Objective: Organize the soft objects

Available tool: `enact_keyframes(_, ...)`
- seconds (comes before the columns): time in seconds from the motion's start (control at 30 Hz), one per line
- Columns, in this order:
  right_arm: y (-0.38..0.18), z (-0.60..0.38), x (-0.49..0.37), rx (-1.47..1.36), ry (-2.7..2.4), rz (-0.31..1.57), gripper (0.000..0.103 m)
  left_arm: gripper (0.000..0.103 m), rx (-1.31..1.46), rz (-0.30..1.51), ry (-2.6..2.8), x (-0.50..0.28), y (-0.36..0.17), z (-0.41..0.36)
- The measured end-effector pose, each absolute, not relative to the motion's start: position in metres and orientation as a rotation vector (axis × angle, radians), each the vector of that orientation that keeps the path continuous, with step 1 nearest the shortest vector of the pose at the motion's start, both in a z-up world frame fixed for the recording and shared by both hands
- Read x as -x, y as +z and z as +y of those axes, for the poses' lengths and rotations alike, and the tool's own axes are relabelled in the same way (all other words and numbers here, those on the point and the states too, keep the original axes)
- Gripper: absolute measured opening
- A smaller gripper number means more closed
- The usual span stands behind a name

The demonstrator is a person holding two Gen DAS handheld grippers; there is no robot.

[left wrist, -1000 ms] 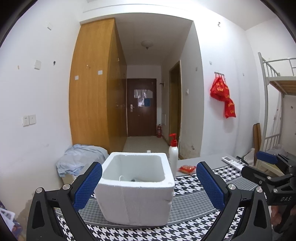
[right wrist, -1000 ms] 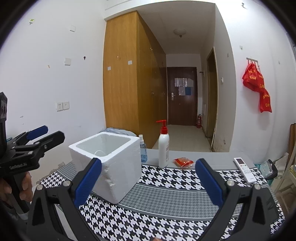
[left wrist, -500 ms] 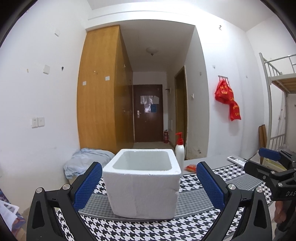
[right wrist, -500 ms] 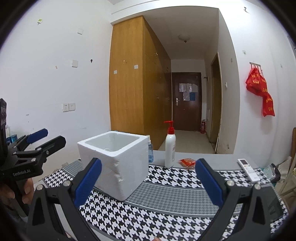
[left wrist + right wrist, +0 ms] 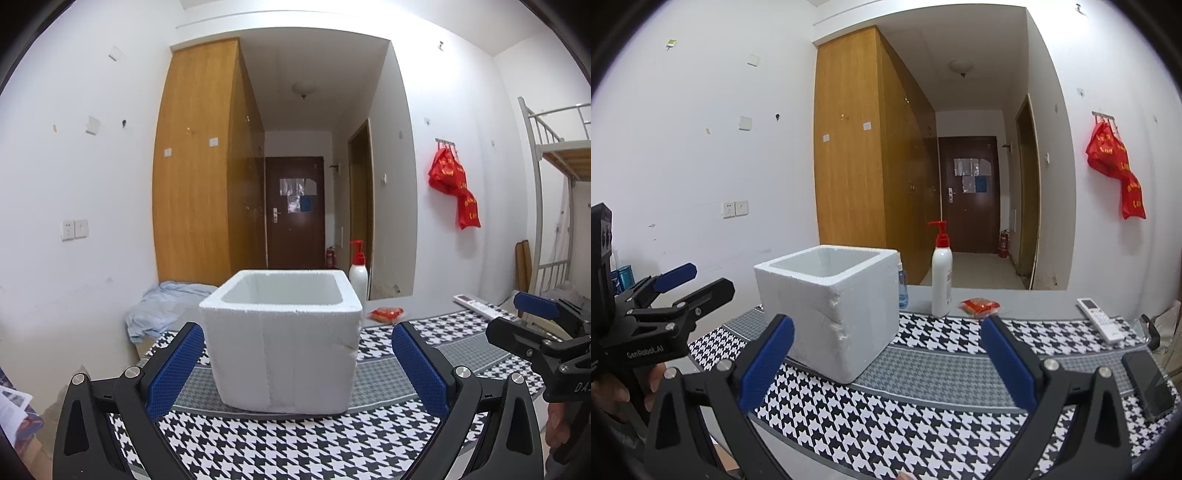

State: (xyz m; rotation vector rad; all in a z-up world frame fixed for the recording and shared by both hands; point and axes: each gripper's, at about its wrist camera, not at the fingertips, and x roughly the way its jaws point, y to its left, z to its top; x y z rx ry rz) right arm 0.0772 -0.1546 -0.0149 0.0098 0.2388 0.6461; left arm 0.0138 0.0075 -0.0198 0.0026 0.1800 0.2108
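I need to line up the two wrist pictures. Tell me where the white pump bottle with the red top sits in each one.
Left wrist: pump bottle right of centre, partly hidden behind the foam box's back right corner.
Right wrist: pump bottle just right of centre, in full view, right of the foam box.
Shared landmark: the red packet to the bottle's right.

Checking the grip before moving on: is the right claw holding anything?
No, the right claw is open with only the houndstooth cloth between its blue pads.
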Motion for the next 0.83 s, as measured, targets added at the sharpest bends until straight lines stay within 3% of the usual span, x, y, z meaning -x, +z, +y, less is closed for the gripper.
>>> enact_keyframes(0.83, -0.027, -0.153, -0.080, -0.010, 0.662, 0.268, 0.102, 0.102, -0.004, 0.203, 0.227, -0.014, -0.030, 0.009)
